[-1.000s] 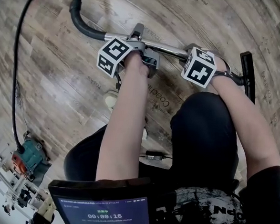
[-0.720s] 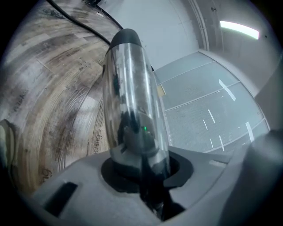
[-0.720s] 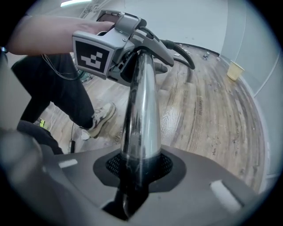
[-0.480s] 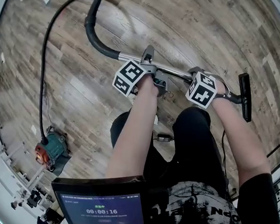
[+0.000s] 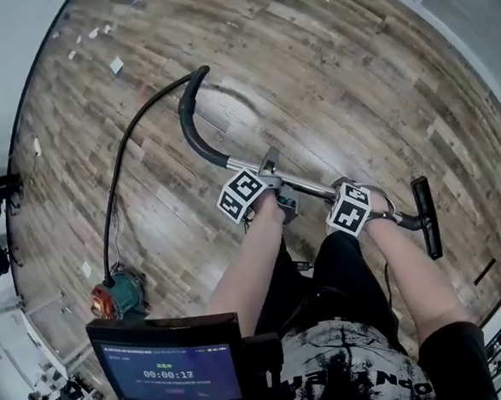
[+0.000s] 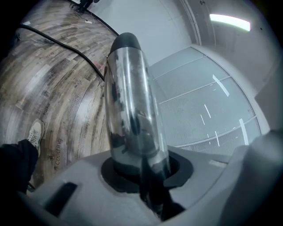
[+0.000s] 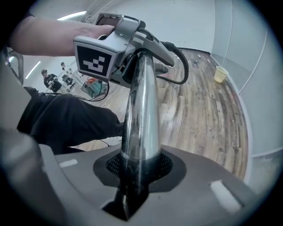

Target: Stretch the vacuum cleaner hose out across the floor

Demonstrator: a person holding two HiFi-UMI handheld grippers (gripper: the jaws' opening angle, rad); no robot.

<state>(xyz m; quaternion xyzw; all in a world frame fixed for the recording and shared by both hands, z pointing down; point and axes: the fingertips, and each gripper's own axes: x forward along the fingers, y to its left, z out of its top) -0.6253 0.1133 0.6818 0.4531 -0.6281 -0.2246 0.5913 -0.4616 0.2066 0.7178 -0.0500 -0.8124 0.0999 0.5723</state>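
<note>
Both the left gripper (image 5: pixel 273 178) and right gripper (image 5: pixel 347 190) are clamped on the metal wand (image 5: pixel 311 187), held above the floor (image 5: pixel 327 80), while the hose (image 5: pixel 120 173) curves back to the vacuum cleaner (image 5: pixel 119 298), so most of the stretching looks undone.

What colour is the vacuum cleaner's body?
The vacuum cleaner body is teal with a red end; best in head view.
</note>
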